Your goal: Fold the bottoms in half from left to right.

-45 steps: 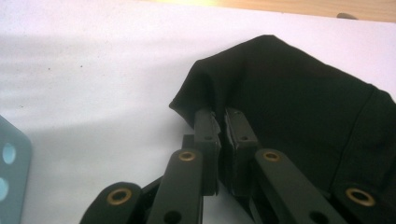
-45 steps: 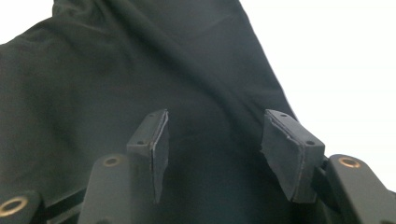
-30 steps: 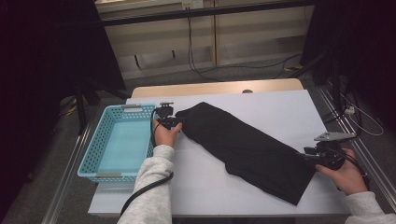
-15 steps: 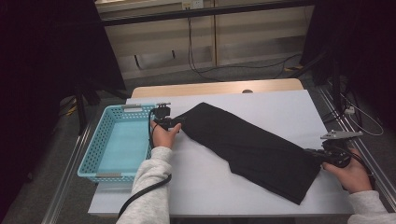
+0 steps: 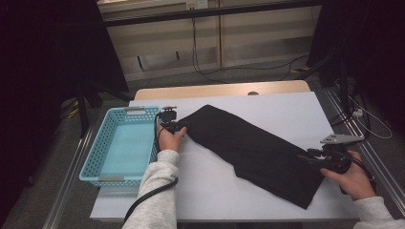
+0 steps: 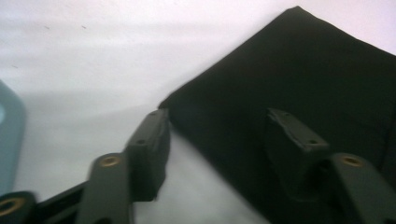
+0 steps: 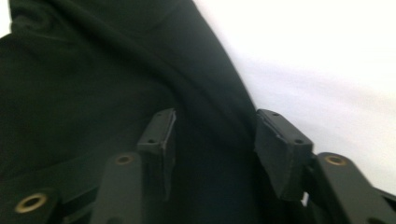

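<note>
We see from the high view a black cloth [image 5: 253, 148] lying diagonally across the white table [image 5: 286, 107], blue basket [image 5: 119, 148] beside it, left tongs [image 6: 217, 140] just closing, straddling cloth's corner edge, right tongs [image 7: 215, 140] just opening over its dark folds, neither pinching fabric.

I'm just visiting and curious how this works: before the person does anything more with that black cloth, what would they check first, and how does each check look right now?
1. Black cloth lies flat on the white table, wholly on it: ok.
2. Left gripper at the cloth's corner near the basket, jaws apart astride its edge after just closing somewhat: ok.
3. Right gripper at the cloth's other end, jaws apart over a fold after just opening: ok.
4. Either gripper already pinching cloth: not ok, pads not pressing.
5. Blue basket has room inside: ok.
6. Cables clear of the cloth: cannot tell.
</note>
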### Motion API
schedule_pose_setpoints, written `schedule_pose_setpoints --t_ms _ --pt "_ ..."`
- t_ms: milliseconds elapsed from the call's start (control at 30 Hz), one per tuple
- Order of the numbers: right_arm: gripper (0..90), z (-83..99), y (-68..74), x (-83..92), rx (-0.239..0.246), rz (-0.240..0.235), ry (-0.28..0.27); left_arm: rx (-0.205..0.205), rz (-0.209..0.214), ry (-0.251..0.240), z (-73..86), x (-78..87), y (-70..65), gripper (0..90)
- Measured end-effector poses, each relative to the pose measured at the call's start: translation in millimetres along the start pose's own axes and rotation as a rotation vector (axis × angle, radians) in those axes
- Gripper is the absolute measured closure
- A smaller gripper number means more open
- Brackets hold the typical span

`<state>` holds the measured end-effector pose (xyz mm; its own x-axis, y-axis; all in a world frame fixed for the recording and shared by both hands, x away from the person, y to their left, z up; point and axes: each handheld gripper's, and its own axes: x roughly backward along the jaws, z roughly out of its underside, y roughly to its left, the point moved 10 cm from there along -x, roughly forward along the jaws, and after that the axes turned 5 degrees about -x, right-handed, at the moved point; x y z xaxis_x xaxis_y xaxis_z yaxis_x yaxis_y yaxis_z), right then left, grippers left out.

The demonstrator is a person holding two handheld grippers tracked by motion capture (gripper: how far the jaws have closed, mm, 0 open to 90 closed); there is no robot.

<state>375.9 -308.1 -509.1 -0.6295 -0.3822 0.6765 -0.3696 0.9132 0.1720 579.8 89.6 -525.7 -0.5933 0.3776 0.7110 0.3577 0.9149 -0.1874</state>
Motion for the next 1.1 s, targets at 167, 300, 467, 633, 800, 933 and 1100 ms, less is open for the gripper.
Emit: schedule_pose_setpoints --t_ms 167,300,467,633,800,933,1100 --pt "43.5 -3.1 5.9 -4.6 0.015 -0.01 -0.005 0.045 0.03 0.004 2.6 -2.3 -7.7 77.5" --pt "40.1 -3.8 8.7 -7.3 0.018 -0.019 -0.001 0.061 0.035 0.01 0.9 -2.4 -8.6 82.6" --pt "37.1 -4.6 11.8 -9.5 0.023 -0.034 0.0 0.081 0.047 0.001 -7.7 3.1 -5.0 83.9" --pt "34.4 -3.9 15.3 -11.0 0.027 -0.046 0.006 0.071 0.048 -0.026 -22.5 13.0 -2.5 84.1" --pt "33.1 -4.7 15.9 -10.3 0.031 -0.045 0.0 0.077 0.043 -0.049 -33.8 20.2 2.9 84.2" --pt "31.8 -4.7 16.5 -9.6 0.03 -0.051 -0.003 0.071 0.022 -0.069 -42.0 27.2 12.1 84.2" --pt "29.9 -4.5 17.5 -11.3 0.032 -0.051 0.002 0.063 0.027 -0.064 -42.0 28.4 12.0 84.2"
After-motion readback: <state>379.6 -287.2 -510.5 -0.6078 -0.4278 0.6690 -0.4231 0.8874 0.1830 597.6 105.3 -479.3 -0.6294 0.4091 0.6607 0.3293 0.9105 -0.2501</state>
